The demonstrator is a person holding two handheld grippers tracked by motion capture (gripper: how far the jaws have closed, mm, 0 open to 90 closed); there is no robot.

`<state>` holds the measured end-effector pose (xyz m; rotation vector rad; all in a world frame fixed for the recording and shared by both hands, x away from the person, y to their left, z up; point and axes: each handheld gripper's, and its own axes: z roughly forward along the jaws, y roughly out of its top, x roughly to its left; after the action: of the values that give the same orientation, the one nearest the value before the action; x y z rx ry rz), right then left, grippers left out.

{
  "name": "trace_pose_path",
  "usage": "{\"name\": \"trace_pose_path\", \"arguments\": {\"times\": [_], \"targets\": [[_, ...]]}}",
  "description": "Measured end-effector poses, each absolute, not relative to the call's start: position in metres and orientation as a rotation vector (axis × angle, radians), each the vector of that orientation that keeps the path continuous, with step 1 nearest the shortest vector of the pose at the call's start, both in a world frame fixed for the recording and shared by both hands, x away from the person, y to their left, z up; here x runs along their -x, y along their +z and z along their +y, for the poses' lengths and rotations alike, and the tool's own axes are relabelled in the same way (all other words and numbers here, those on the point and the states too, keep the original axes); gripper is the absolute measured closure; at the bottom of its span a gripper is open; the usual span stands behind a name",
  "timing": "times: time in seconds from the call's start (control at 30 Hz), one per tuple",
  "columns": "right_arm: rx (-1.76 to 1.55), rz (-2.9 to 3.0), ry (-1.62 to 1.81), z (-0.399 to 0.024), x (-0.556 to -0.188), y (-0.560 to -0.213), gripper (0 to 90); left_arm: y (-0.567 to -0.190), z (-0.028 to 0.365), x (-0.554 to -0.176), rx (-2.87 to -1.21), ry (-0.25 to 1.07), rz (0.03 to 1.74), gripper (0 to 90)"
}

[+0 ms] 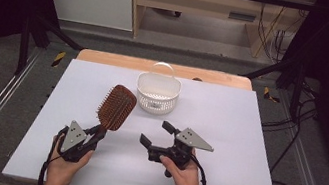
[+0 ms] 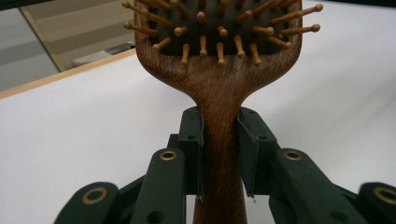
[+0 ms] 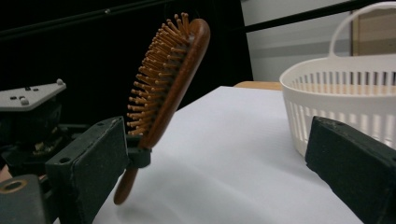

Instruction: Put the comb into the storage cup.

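High view: my left gripper (image 1: pixel 92 134) clamps the narrow handle of the wooden hairbrush (image 1: pixel 116 107), whose flat, rounded-rectangular paddle head angles up and away over the left half of the table (image 1: pixel 226 133); the table top is a smooth, matte white sheet with a bare wood strip along its far edge; my right gripper (image 1: pixel 156 132) sits right of the brush, jaws spread wide with nothing between them; the white plastic basket (image 1: pixel 158 93), round, slotted in the wall and topped by a thin arched handle, stands near the far edge at centre, just beyond the brush head and apart from it; open white surface lies on the right half of the table and along the near edge. Left gripper view: my two black jaws press on either side of the brush neck, dark grained wood, where it narrows below the head; the pins (image 2: pixel 219 35) are slim wooden pegs with rounded tips set in a dark cushion; bare table lies beyond on both sides. Right gripper view: my own jaws stand far apart, blocky and matte black; the brush shows edge-on, tilted, its handle tip clear above the table; the basket wall stands at the right, apart from the brush, with clear white surface between them.
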<state>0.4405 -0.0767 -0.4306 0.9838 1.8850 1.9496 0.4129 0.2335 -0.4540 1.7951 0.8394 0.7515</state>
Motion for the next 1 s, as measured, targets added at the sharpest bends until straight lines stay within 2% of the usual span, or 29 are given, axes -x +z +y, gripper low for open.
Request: {"name": "trace_pose_path", "arguments": {"times": [0.37,0.87,1.0], "targets": [[-1.015,1.896,2.037,-0.059,-0.458,-0.407,6.9,-0.450,0.228,-0.409,-1.788,0.769,0.804,72.2],[-1.026,1.939,2.106,-0.028,-0.467,-0.397,8.8,-0.449,0.216,-0.401,-1.803,0.799,0.746,72.2],[-1.026,1.963,2.114,-0.025,-0.471,-0.394,11.6,-0.449,0.214,-0.400,-1.807,0.806,0.735,72.2]]}}
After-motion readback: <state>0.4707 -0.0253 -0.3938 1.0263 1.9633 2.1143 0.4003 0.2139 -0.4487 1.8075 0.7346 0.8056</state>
